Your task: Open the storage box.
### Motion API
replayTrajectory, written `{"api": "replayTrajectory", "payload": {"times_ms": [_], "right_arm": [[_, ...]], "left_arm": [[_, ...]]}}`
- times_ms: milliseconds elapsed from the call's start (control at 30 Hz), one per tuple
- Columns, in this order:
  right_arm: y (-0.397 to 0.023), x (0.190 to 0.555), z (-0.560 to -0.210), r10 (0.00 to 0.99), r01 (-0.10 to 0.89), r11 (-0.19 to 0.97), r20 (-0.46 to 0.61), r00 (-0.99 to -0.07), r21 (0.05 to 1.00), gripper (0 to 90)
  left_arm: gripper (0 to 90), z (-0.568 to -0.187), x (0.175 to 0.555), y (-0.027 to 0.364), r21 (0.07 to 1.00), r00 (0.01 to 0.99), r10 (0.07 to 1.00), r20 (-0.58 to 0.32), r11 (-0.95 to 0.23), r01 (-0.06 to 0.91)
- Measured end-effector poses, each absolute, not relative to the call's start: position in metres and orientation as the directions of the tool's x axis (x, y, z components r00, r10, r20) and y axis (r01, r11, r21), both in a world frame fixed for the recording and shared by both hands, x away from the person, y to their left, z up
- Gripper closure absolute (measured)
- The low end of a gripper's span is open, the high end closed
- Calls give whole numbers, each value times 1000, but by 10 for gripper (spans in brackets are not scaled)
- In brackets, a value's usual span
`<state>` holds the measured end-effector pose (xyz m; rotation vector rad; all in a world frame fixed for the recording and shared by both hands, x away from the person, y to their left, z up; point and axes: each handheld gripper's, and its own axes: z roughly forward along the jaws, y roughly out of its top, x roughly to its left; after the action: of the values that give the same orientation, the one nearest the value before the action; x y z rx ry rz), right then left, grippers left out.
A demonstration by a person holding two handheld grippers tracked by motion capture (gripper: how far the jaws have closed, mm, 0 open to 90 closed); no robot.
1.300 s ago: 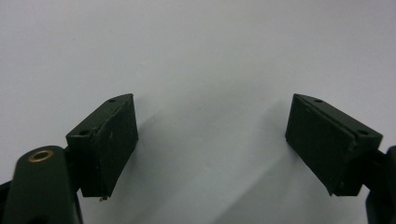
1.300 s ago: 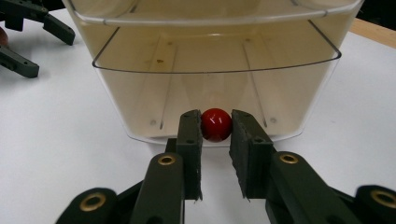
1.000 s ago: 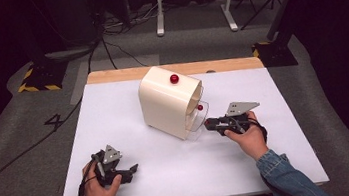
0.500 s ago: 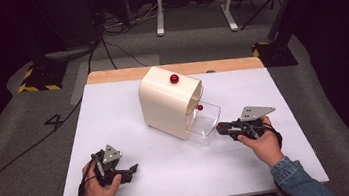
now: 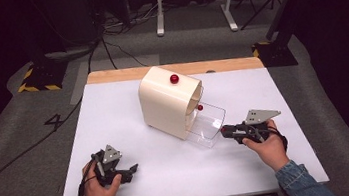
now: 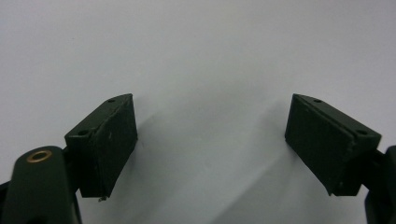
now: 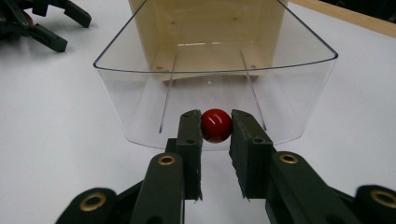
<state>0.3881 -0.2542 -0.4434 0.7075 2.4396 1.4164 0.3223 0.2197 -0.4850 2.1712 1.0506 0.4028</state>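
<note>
Cream rounded plastic housing [image 5: 170,101] stands mid-counter on the white counter [image 5: 113,105], a red ball knob [image 5: 174,79] on top. Left of the housing and nearer the person, the left tongs [image 5: 130,172] rest released, jaws wide. Right of the housing, its clear plastic drawer [image 5: 208,124] is out; the right tongs [image 7: 215,135] are clenched on the small red round drawer knob [image 7: 216,125].

The top of the cream rounded plastic box [image 7: 208,37] is cut off by the upper edge of the right gripper view, and both forearms in blue denim sleeves [image 5: 301,183] leave the high view at its bottom edge.
</note>
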Motion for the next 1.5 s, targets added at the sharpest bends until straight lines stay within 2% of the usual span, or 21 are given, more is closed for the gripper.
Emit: {"api": "replayTrajectory", "payload": {"times_ms": [267, 367, 467, 767, 1067, 1500], "right_arm": [[-260, 389, -456, 522, 323, 417, 66, -850, 850, 740], [-262, 390, -459, 529, 333, 419, 71, -846, 845, 659], [-264, 389, -459, 531, 325, 436, 51, -846, 839, 615], [-274, 380, -448, 541, 311, 422, 38, -840, 852, 577], [-274, 378, -412, 533, 253, 388, 8, -846, 886, 569], [-235, 398, -369, 485, 156, 376, -51, -873, 913, 541]], "left_arm": [[171, -485, 322, 219, 695, 624, 781, -21, -438, 570], [171, -485, 322, 219, 696, 625, 781, -21, -437, 570], [171, -485, 322, 219, 697, 624, 781, -19, -437, 568], [172, -485, 322, 219, 697, 624, 781, -20, -436, 569], [171, -485, 322, 219, 697, 624, 781, -19, -437, 568], [172, -485, 322, 219, 697, 624, 781, -18, -437, 568]]}}
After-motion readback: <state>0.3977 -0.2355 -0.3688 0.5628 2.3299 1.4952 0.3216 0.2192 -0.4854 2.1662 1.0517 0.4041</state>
